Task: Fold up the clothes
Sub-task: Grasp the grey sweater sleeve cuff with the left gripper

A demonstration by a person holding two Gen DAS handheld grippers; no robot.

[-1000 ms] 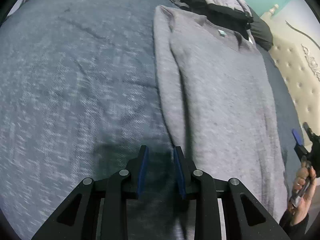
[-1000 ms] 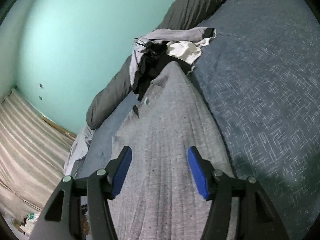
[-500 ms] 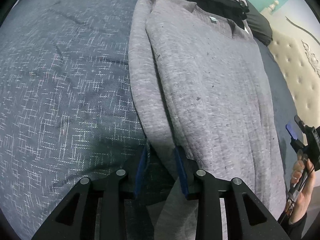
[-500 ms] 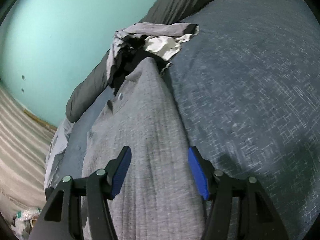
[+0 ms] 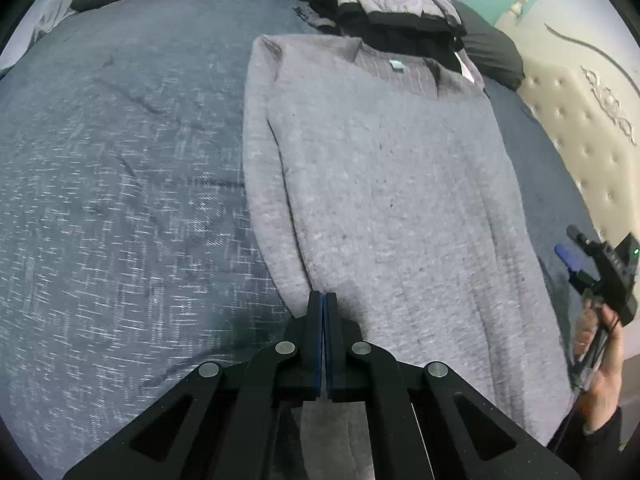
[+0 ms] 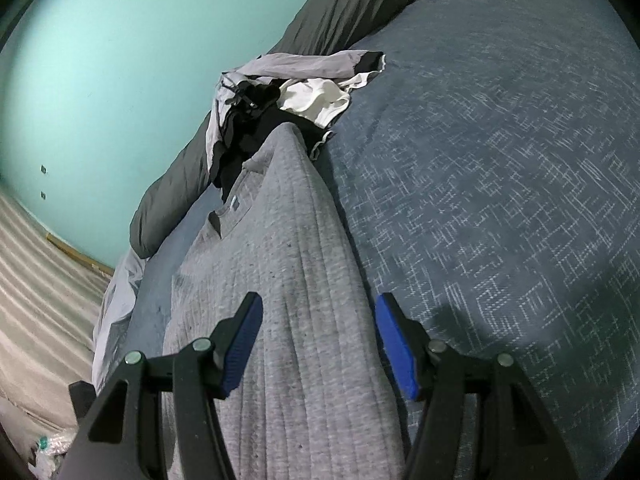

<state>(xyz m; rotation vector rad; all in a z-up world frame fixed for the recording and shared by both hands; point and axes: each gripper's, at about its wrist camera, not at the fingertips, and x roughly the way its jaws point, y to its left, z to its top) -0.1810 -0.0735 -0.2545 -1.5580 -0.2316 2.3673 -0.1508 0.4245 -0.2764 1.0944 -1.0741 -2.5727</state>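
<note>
Your left gripper (image 5: 324, 300) has just closed, pads together at the sweater's (image 5: 392, 200) sleeve edge; whether cloth is pinched is unclear. Your right gripper (image 6: 318, 340) hangs apart over the sweater, so the fold looks barely begun.

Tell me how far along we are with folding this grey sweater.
Done: the grey sweater lies flat on the blue bedspread, its sleeve tucked along the body. In hand: the left gripper has just closed at the sweater's lower edge; whether it pinches fabric is unclear. The right gripper hangs open over the sweater. Left: the body folds, then the clothes pile by the collar.
</note>
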